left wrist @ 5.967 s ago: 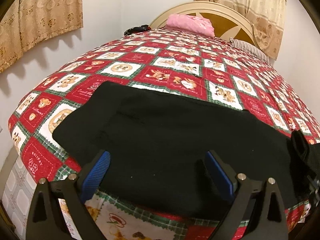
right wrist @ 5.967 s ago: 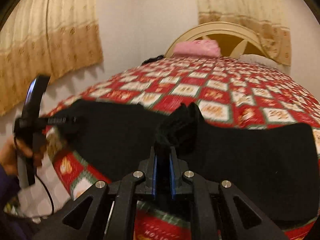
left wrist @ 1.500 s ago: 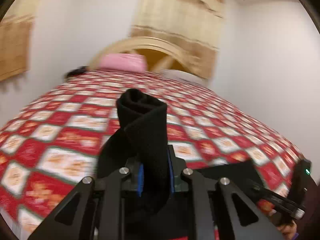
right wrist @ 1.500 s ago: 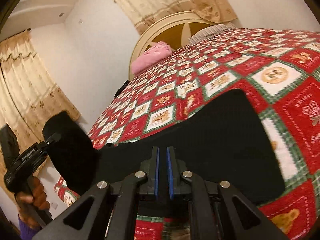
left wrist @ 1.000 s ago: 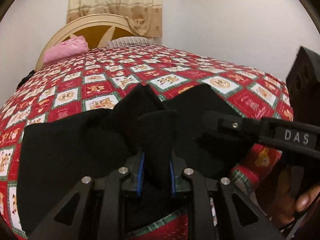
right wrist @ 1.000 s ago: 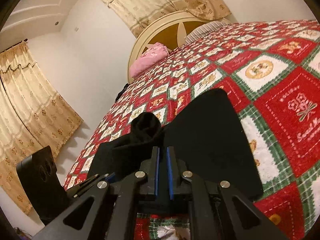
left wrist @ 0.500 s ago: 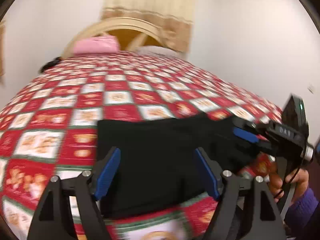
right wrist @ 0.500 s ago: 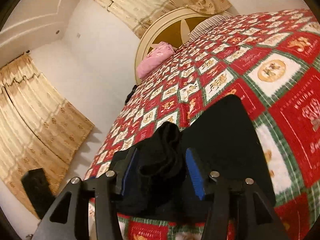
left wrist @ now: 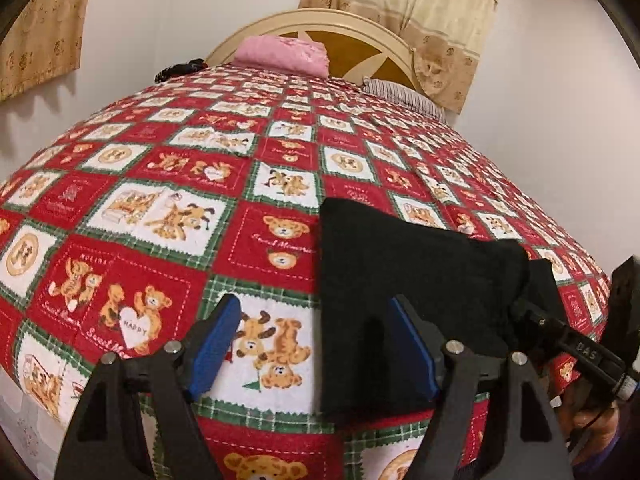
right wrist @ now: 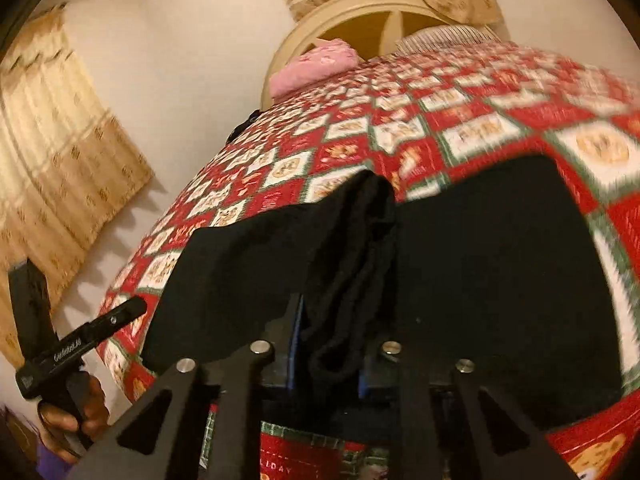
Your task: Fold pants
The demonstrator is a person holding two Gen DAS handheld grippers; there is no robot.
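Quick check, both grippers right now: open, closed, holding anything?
Left gripper: open, holding nothing; just opened.
Right gripper: just been closing, now shut on a bunched fold of the black pants.

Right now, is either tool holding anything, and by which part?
The right tool, its jaws just closing, pinches a bunched fold of the black pants at their near edge. The left tool is open and holds nothing.

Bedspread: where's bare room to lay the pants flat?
Free: the bedspread left of the pants, and beyond them up to the pink pillow. Crowded: the near right edge, where the right gripper bunches the pants.
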